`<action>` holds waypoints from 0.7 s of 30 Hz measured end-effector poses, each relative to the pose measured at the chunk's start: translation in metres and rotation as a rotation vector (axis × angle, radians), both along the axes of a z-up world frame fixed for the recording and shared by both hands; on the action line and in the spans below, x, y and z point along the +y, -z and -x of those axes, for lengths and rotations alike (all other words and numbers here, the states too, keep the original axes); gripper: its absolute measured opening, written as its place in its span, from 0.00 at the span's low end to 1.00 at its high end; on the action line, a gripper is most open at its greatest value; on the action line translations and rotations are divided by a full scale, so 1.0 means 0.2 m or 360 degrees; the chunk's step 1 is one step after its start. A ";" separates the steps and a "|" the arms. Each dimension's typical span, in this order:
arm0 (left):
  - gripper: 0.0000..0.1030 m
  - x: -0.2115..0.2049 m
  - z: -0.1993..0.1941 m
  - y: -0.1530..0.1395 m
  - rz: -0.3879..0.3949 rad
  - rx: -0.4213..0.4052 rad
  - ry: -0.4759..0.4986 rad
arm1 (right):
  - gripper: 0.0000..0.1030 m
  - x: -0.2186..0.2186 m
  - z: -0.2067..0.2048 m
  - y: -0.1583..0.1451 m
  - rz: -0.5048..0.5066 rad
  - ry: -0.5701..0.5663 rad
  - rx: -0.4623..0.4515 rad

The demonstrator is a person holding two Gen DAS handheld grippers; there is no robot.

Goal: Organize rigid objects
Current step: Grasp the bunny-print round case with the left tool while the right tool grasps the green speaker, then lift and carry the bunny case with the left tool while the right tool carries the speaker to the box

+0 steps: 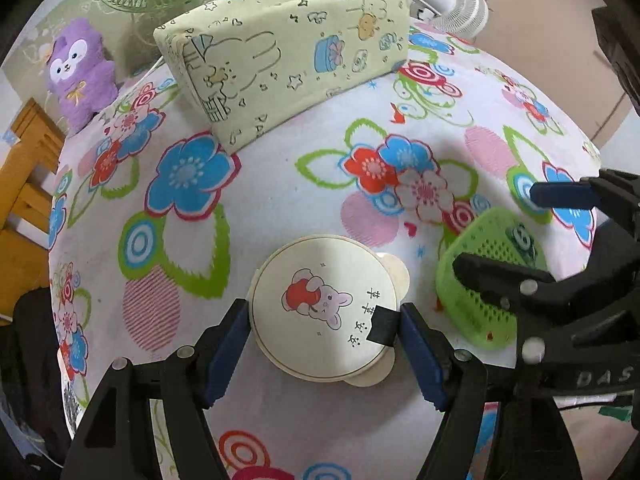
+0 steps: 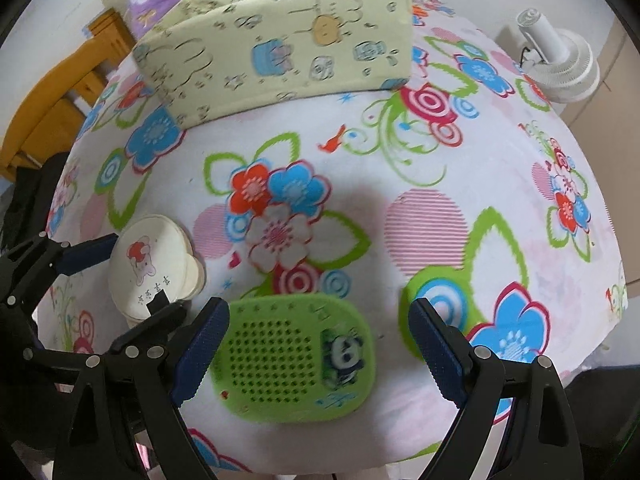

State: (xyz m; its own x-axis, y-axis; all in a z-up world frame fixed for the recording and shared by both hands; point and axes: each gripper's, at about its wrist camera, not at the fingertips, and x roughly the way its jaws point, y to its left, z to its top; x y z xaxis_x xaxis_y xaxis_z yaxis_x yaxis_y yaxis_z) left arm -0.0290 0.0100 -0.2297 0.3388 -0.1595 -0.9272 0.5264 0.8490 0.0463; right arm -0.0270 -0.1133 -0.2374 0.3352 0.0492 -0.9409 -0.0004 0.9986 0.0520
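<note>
**Two tools close together over a soft floral surface**

The flowered cloth surface [image 1: 280, 184] carries a round cream box [image 1: 324, 308], pinched by the left tool [image 1: 324, 344]. Just beside it lies a green perforated case [image 2: 296, 356] between the right tool's [image 2: 320, 344] spread, non-touching pads. The tools nearly touch and could collide. A yellow cushion [image 1: 288, 52] sits behind.

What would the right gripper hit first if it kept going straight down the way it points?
Most likely the green perforated case. It lies flat on the flowered cloth between the right gripper's open jaws, nearer the left finger. Nothing else shows in that line, though the gap above the case is hard to judge.
</note>
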 end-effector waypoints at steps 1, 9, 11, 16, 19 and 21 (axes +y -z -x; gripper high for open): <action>0.74 0.01 0.01 0.00 -0.0004 -0.0005 0.0007 | 0.98 0.01 0.01 0.00 0.0002 -0.0006 -0.0005; 0.74 0.03 0.10 0.02 -0.0003 -0.0011 0.0074 | 1.00 0.06 0.05 0.05 0.0018 -0.0017 0.0061; 0.74 0.04 0.11 0.02 -0.0001 -0.0018 0.0075 | 1.00 0.06 0.06 0.07 0.0016 -0.0017 0.0075; 0.74 0.05 0.11 0.01 0.0008 -0.0037 0.0076 | 1.00 0.06 0.07 0.08 0.0002 -0.0027 0.0047; 0.74 0.05 0.13 0.01 -0.0008 -0.0075 0.0101 | 1.00 0.06 0.07 0.08 0.0016 -0.0049 0.0040; 0.74 0.05 0.14 0.01 -0.0019 -0.0095 0.0119 | 1.00 0.06 0.08 0.09 0.0027 -0.0063 0.0041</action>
